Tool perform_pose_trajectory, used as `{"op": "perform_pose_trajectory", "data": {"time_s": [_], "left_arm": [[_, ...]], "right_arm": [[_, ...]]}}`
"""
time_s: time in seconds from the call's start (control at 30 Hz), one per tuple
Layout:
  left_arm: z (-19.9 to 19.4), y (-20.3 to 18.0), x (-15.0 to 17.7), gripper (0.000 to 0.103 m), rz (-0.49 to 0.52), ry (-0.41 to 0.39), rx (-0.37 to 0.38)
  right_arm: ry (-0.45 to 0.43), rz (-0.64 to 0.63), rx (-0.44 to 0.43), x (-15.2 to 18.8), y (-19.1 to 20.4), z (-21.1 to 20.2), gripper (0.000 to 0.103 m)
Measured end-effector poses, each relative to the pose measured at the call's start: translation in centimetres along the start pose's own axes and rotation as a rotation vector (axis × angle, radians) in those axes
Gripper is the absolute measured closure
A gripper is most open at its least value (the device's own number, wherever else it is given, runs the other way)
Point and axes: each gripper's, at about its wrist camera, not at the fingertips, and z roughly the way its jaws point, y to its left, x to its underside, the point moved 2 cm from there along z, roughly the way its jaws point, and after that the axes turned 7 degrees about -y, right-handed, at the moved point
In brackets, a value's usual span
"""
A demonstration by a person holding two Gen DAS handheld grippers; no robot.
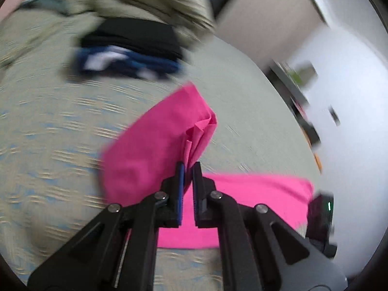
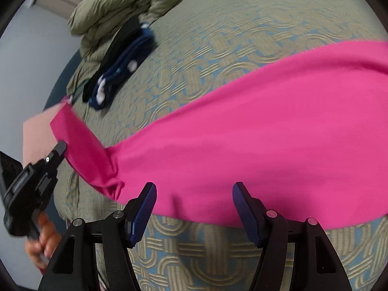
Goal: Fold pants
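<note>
Bright pink pants (image 2: 242, 133) lie spread across the patterned bedcover (image 2: 218, 48). In the left wrist view my left gripper (image 1: 189, 168) is shut on a bunched edge of the pink pants (image 1: 150, 150), and that end is lifted off the bed and folded over. From the right wrist view the left gripper (image 2: 61, 146) holds the raised flap at the far left. My right gripper (image 2: 194, 194) stands open at the near hem; the fabric edge lies between its blue pads (image 2: 145, 208) without being pinched.
A stack of folded dark clothes (image 2: 121, 65), black and navy with white spots, sits further back on the bed. Behind it lies a bunched olive blanket (image 2: 126, 7). A hand (image 2: 41, 240) grips the left tool's handle. The bed's edge and a pale wall (image 1: 351, 97) are at the right.
</note>
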Motion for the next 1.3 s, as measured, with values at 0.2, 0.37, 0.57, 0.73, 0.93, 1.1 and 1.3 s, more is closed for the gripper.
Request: {"op": "perform_pose_trajectory", "data": {"time_s": [0.2, 0.37, 0.57, 0.73, 0.93, 1.1, 1.3], "left_arm": [[7.3, -6.7, 5.5, 0.092, 0.12, 0.201, 0.035], [6.8, -7.9, 7.0, 0.062, 0.168, 0.247, 0.058], [1.2, -2.8, 5.8, 0.046, 0.229, 0.114, -0.094], [-0.6, 3.2, 6.9, 0.043, 0.15, 0.131, -0.23], [0.2, 4.9, 8.7, 0.043, 0.113, 0.182, -0.219], [1.6, 4.3, 9.1, 0.043, 0.129, 0.195, -0.21], [3.0, 4.2, 8.5, 0.043, 0.148, 0.168, -0.229]], "right_arm": [[-0.061, 0.095, 0.014, -0.8, -4.2, -3.0, 0.037], [-0.06, 0.127, 0.001, -1.1, -5.6, -3.8, 0.037], [0.013, 0.131, -0.092, -2.1, -3.8, -1.4, 0.037], [0.07, 0.061, -0.089, -2.8, -1.2, 1.1, 0.037], [0.141, 0.05, -0.102, -3.8, 0.7, 4.9, 0.036], [0.147, 0.013, -0.064, -4.4, 2.1, 7.0, 0.025], [0.143, -0.093, -0.033, -4.3, 4.0, 7.3, 0.096]]}}
